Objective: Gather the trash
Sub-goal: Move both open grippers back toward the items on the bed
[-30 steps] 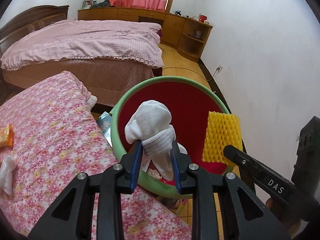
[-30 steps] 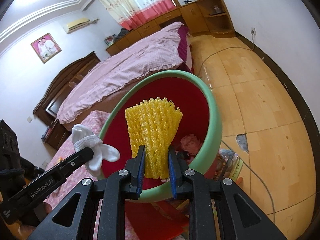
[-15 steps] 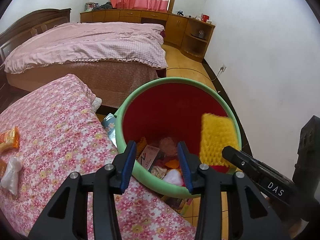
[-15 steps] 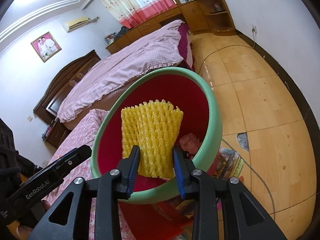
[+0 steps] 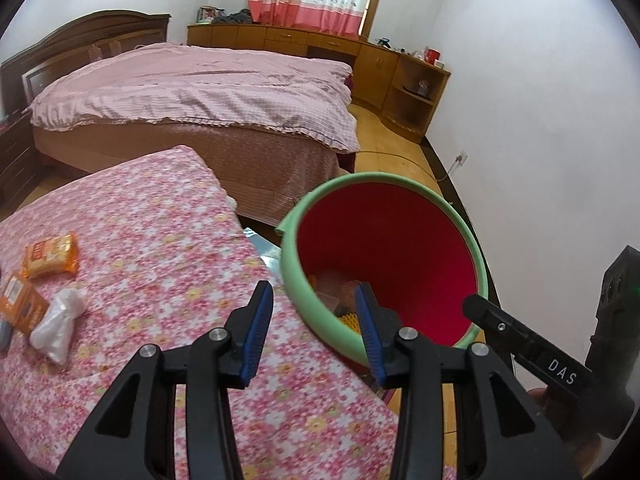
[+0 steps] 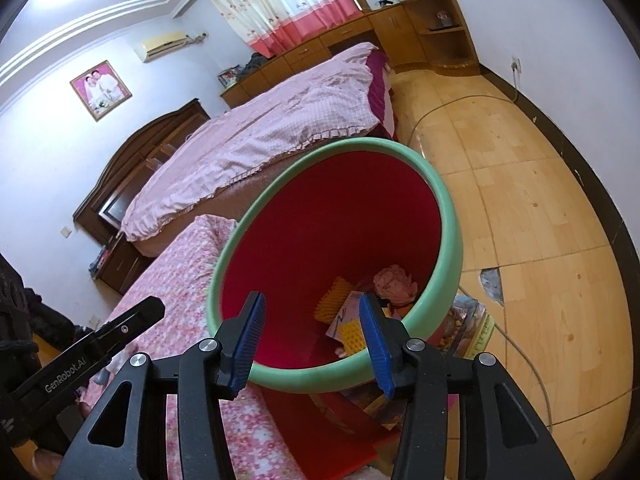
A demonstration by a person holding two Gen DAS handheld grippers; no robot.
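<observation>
Your flowered tablecloth covers the table beside the bin, a red tub with a green rim that stands at the table's edge over the wooden floor. Down in the bin lie the yellow foam net, a crumpled pink wad and a printed card. Your left gripper sits over the table edge and the bin's near rim; its jaws have just been opening and stand apart with nothing between them. Your right gripper hangs over the bin's near rim; its jaws have just been opening too, and they are parted and empty, with the net lying loose below them. On the cloth to the left you have two orange packets and a crumpled clear plastic bag lying close together, well apart from the bin.
</observation>
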